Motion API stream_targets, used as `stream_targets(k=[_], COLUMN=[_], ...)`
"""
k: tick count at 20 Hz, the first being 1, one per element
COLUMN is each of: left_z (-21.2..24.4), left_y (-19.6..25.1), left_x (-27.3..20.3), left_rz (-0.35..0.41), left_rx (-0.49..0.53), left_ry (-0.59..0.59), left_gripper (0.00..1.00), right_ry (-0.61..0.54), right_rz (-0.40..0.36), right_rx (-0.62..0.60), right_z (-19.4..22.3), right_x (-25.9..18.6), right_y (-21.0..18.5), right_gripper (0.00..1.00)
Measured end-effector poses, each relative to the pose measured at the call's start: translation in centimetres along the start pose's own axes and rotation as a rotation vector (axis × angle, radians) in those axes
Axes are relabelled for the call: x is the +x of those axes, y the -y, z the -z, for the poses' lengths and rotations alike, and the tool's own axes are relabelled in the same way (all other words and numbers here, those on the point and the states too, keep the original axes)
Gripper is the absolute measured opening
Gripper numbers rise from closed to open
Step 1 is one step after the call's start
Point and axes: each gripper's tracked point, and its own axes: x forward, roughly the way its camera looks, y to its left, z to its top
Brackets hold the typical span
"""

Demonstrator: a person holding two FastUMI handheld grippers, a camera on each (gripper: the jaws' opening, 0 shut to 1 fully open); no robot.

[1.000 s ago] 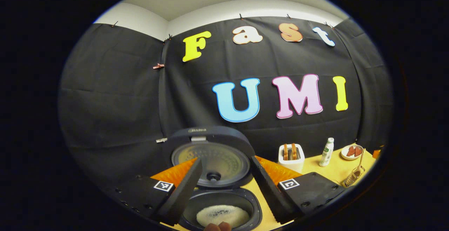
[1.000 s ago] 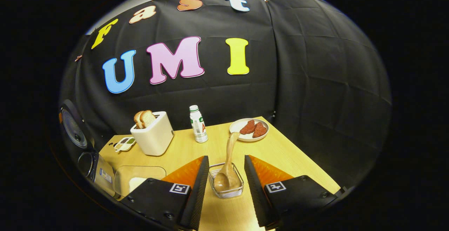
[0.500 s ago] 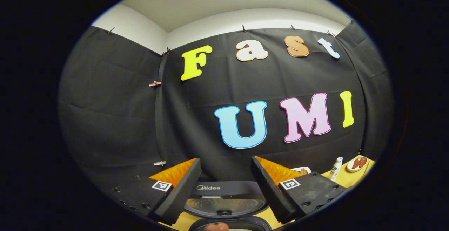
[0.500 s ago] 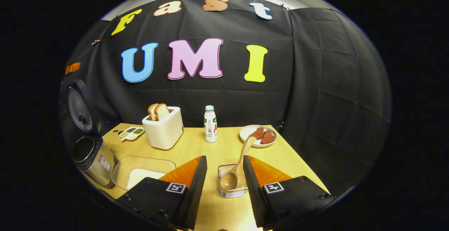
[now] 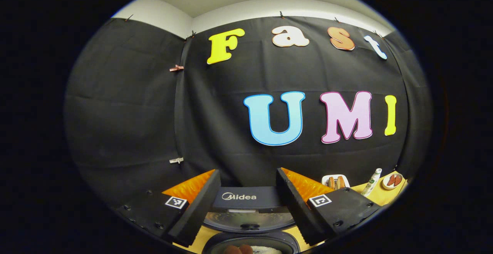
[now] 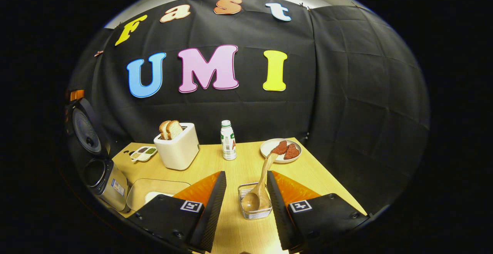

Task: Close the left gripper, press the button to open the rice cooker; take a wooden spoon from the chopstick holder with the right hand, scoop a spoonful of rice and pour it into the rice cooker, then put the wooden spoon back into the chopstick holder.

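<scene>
The rice cooker [image 5: 246, 202] stands open just below my left gripper [image 5: 246, 207], its dark lid raised and a little white rice [image 5: 265, 250] showing in the pot. The left gripper is open and holds nothing. In the right gripper view the cooker [image 6: 102, 169] is at the far left, lid up. The wooden spoon [image 6: 259, 190] stands bowl-down in the wire chopstick holder [image 6: 254, 204], handle leaning up and away. My right gripper [image 6: 242, 207] is open, with the holder between its fingers and no contact. A clear tray of rice [image 6: 154, 192] lies left of it.
On the wooden table [image 6: 238, 169] stand a white toaster [image 6: 177, 150] with bread, a small bottle [image 6: 228, 140], a plate of red pieces [image 6: 281, 150] and a small divided dish [image 6: 143, 153]. The black cloth wall runs behind and to the right.
The left gripper tilted up and back from the cooker, so the pot dropped to the bottom of its view. The right gripper pulled back slightly from the holder, still open.
</scene>
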Motion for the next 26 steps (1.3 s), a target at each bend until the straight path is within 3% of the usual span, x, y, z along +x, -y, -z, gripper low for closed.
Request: stream_targets(k=[7, 14, 22, 26], left_z=[1.3, 3.6, 10.8, 13.5], left_y=[0.0, 0.0, 0.6, 0.9], left_x=[-2.5, -8.2, -16.1, -17.5], left_rz=[-0.001, -0.001, -0.035, -0.049], left_rx=[0.003, -0.009, -0.008, -0.012], left_ry=[-0.003, -0.019, -0.118, -0.159], left_gripper=[1.00, 1.00, 1.00, 1.00], right_ry=[0.062, 0.073, 0.067, 0.055], right_rz=[-0.027, -0.069, -0.116, -0.127], right_rx=[-0.014, -0.024, -0.056, -0.056], right_z=[-1.7, -1.8, -1.1, -0.7], right_x=[-1.3, -2.3, -2.9, -2.9], right_y=[-0.7, -1.6, -2.8, -3.4], right_gripper=[0.67, 0.67, 0.67, 0.66])
